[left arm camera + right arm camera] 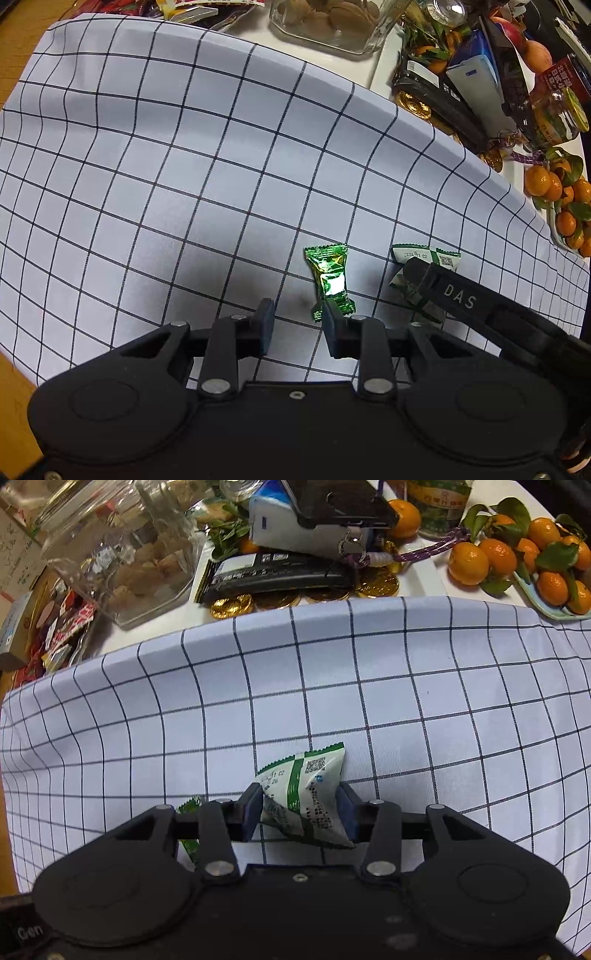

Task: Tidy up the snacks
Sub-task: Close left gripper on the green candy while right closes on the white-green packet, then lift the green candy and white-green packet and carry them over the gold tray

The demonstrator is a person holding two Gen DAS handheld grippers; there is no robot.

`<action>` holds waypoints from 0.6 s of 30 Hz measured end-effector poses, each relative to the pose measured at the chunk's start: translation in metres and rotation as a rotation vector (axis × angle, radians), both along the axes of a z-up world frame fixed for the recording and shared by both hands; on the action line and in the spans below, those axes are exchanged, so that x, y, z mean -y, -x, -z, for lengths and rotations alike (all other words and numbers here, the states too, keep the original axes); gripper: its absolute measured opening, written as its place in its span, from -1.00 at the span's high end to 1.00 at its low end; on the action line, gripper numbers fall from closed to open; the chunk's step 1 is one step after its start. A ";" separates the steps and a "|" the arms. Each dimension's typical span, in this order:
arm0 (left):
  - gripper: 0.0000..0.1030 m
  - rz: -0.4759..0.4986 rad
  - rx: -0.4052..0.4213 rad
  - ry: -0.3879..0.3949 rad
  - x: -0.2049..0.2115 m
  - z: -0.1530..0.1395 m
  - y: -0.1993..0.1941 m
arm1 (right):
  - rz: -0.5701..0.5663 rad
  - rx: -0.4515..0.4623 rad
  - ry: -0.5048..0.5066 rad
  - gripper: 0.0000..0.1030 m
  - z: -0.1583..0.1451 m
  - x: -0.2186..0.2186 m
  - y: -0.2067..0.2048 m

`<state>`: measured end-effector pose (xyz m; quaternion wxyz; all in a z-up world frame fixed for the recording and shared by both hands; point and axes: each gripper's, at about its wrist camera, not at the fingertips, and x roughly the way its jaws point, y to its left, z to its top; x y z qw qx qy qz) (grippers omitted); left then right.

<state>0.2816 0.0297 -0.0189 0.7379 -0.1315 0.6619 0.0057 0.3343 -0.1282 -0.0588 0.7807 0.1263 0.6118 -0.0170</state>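
Partly hidden: white-and-green snack packet point(304, 797) sits between the pads of the right gripper point(301, 810); lower end of packet cut off behind the gripper body in the right wrist view. Both pads touch the packet's sides and the wrapper looks pinched, so read as gripped; no earlier picture to compare. In the left wrist view the same packet is largely covered by the right gripper's black finger marked "DAS"; only its upper edge with a printed code and a lower corner show.

Green foil candy point(330, 279) lies on the checked cloth point(184, 166), lengthwise toward the camera. Its near twisted end sits just at the right pad point(332, 325) of the left gripper point(297, 326); contact there not resolvable. Left gripper partly open, nothing between the pads, only cloth and shadow. In the right wrist view just a green sliver of this candy peeks out behind the left finger linkage.

Candy and packet lie near each other, apart, at the near edge of the cloth.

Surroundings beyond the cloth's far edge: glass jar point(122, 554) with brown lumps, contents blurred; gold foil coins point(232, 605); black packet point(273, 574); white-and-blue carton point(280, 528), top cut off; purple cord point(424, 552); tangerines with leaves point(517, 557) on a pale dish point(543, 609); red wrappers point(59, 627) at far left, text unreadable. Nothing stands on the cloth between grippers and clutter.
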 end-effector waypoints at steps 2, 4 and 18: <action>0.24 0.009 -0.002 0.000 0.003 0.002 0.000 | 0.000 -0.004 0.003 0.17 -0.001 0.003 0.000; 0.24 0.012 0.001 0.002 0.005 0.004 -0.001 | 0.014 -0.017 0.005 0.19 -0.001 0.008 0.000; 0.24 0.045 0.022 -0.046 0.036 0.017 -0.008 | 0.059 -0.111 0.047 0.25 -0.008 0.053 0.022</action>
